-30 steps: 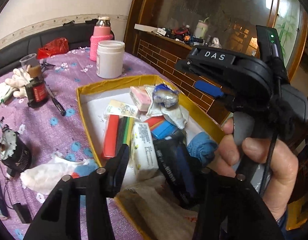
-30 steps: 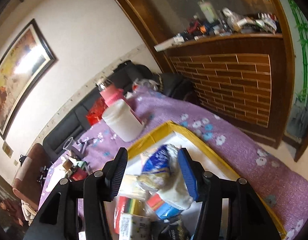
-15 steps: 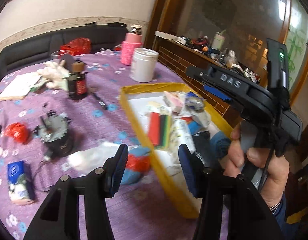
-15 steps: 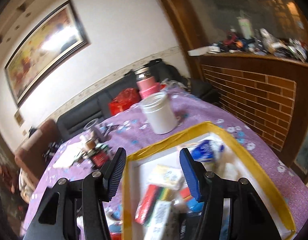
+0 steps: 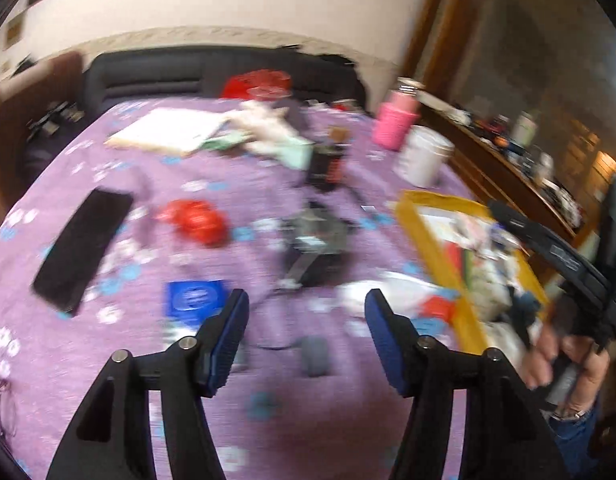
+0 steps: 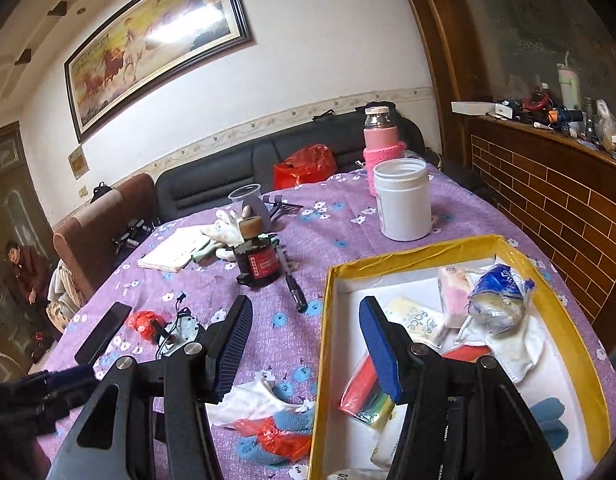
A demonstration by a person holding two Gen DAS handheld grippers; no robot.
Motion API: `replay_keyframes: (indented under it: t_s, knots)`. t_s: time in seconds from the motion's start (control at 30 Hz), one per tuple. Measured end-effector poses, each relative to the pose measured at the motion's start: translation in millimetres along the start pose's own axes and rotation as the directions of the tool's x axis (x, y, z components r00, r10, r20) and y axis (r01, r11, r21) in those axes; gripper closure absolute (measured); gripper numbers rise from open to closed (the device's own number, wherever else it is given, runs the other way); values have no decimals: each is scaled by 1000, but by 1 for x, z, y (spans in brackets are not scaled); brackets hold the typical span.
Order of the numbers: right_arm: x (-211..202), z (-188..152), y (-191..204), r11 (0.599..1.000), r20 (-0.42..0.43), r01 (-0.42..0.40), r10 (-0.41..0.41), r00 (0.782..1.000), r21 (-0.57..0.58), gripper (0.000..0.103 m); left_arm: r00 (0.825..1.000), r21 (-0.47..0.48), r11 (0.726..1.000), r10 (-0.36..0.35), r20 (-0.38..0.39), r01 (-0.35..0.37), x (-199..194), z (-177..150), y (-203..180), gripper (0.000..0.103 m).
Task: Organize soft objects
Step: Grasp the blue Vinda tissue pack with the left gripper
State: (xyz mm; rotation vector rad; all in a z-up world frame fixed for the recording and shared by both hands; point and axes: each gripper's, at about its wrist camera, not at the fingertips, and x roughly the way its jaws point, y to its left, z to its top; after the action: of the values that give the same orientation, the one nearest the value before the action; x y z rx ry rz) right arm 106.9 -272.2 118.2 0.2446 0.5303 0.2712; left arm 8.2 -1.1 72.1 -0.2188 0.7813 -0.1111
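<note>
Hovering wide open and empty, the right gripper (image 6: 306, 344) has the cloth pile (image 6: 268, 420) just below-left, outside the yellow box (image 6: 323, 344); the left gripper (image 5: 306, 330), also spread, looks farther off.

A lived-in home sitting room is shown. A framed painting of running horses (image 6: 156, 36) is hung on the white wall above a dark leather sofa (image 6: 228, 172), with a brown armchair (image 6: 104, 224) at its end. A table is covered by a purple flowered cloth (image 6: 340, 220) and strewn with household odds and ends. A brick-faced wooden counter (image 6: 548, 176) cluttered with bottles is seen at the right edge.
</note>
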Motion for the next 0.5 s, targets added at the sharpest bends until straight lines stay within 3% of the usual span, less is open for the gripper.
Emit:
replay_keyframes:
  t_s: [0.2, 0.37, 0.5]
  knots:
    - [2, -1, -1, 1000, -10, 1, -1, 1000, 6, 43, 991, -93, 990, 99, -88, -107, 26, -4, 39, 29]
    - [3, -1, 4, 1000, -22, -9, 8, 1000, -11, 43, 973, -50, 984, 158, -168, -169, 56, -12, 37, 27]
    - [7, -5, 14, 997, -58, -44, 41, 997, -56, 42, 972, -36, 981, 183, -148, -190, 64, -15, 38, 27]
